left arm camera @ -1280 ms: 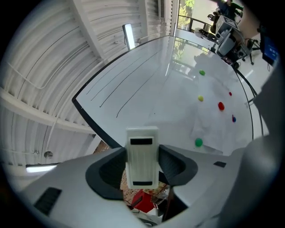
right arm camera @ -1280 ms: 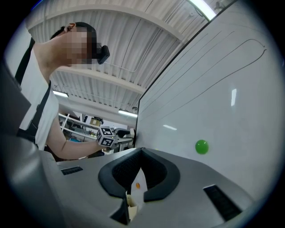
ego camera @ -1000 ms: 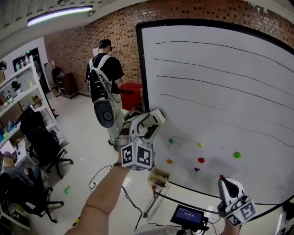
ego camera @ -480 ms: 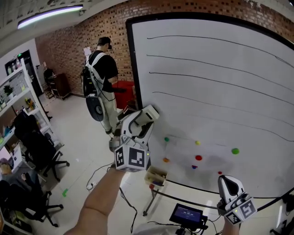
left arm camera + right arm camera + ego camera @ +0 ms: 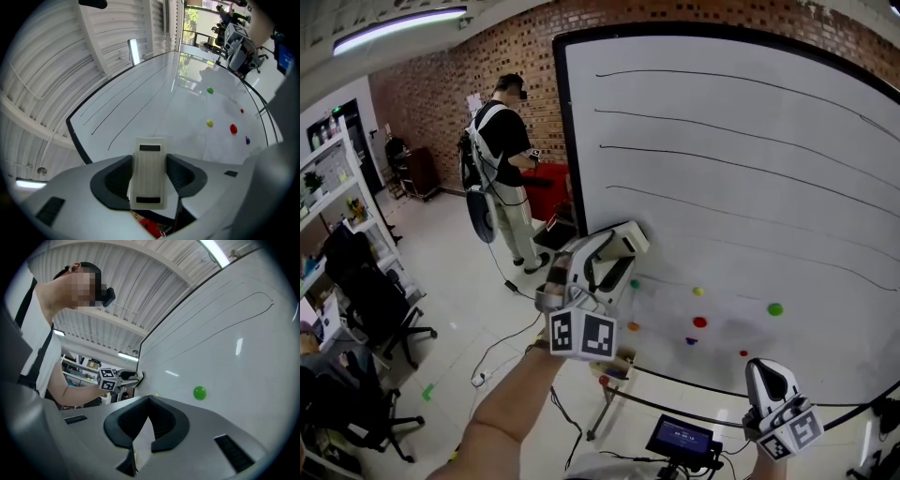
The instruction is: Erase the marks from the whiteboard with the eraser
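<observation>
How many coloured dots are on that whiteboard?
7, low on the board: left green, yellow, right green, orange, red, purple, small red. The left gripper with the eraser may hide more.

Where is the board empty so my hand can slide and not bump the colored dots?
Bare white lies between the black lines across the upper whiteboard, and right of the big green dot. Crowded: low down, where the yellow dot, red dot, orange dot and small green dot cluster near the held eraser.
</observation>
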Tool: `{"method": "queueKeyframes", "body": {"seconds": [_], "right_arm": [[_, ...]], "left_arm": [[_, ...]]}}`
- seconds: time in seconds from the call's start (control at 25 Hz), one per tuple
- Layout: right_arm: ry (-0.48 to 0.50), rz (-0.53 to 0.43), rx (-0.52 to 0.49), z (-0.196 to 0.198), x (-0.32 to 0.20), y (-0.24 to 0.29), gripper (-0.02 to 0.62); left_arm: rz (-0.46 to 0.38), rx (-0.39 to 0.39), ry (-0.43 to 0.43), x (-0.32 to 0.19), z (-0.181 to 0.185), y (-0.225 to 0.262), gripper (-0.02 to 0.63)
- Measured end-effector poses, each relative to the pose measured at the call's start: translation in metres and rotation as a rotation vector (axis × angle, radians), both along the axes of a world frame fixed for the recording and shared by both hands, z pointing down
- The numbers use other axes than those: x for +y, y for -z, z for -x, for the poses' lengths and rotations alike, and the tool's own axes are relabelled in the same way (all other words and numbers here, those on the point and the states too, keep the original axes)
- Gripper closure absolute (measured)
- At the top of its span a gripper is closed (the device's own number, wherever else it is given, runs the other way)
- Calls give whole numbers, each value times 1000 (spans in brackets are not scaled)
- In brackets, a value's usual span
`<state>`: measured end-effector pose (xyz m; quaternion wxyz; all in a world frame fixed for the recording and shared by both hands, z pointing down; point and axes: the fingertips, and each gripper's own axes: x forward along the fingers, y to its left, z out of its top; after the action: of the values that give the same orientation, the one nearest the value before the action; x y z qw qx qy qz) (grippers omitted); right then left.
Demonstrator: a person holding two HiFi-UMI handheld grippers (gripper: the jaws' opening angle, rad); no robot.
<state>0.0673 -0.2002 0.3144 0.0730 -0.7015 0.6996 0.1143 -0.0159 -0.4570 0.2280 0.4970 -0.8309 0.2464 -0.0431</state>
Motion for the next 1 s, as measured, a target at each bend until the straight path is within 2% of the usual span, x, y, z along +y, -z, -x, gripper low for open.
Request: {"method": "queueKeyframes", "body": {"seconds": [0.12, 0.24, 0.36, 0.48, 0.56, 0.68, 0.8, 1.0], "right_arm": [[12, 2, 10, -2, 6, 4, 574], [22, 11, 8, -6, 14, 3, 574], [34, 17, 9, -15, 19, 7, 574], [39, 13, 8, -25, 24, 11, 574], [48, 10, 9, -29, 28, 14, 574], [58, 2, 9, -35, 35, 19, 574], [72, 3, 13, -40, 40, 21, 574], [84, 12, 15, -51, 46, 20, 574]], "left_arm": [[-12, -50, -57, 23, -14, -9, 364], [19, -38, -70, 32, -18, -12, 364], [127, 55, -46, 18, -8, 1, 362], [185, 164, 51, -13, 11, 20, 364], [163, 190, 103, -27, 19, 26, 364], [162, 181, 139, -19, 14, 30, 364], [180, 187, 139, 3, 1, 29, 364], [136, 176, 90, 36, -27, 23, 364]]}}
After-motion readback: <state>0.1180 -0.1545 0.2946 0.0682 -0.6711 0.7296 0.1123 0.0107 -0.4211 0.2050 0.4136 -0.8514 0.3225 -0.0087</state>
